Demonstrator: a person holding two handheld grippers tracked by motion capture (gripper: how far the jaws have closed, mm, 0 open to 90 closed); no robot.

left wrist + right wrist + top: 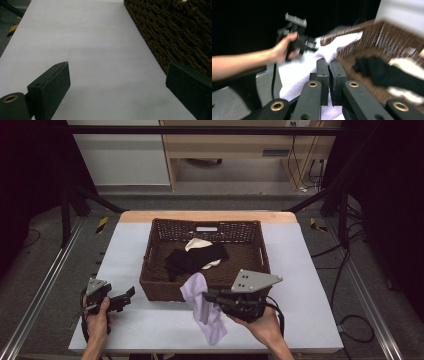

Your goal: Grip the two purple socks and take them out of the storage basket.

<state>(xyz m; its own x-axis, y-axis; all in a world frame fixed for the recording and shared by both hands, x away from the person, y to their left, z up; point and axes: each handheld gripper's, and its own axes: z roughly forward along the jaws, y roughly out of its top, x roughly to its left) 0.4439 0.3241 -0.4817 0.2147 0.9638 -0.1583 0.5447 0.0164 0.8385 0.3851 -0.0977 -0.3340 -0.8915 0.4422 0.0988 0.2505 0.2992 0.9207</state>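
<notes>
I count one wicker basket (pixel 150 270) on the table (pixel 310 285), two cloths inside: one black (pixel 192 260), one cream (pixel 197 243). My right gripper (pixel 206 296) pinches a third, lilac cloth (pixel 202 310) by the basket's near rim. Left gripper (pixel 131 292) fingers spread wide, empty.

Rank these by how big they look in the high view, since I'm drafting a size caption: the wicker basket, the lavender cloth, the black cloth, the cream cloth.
1. Wicker basket
2. Lavender cloth
3. Black cloth, close to the lavender one
4. Cream cloth, partly covered by the black one
</notes>
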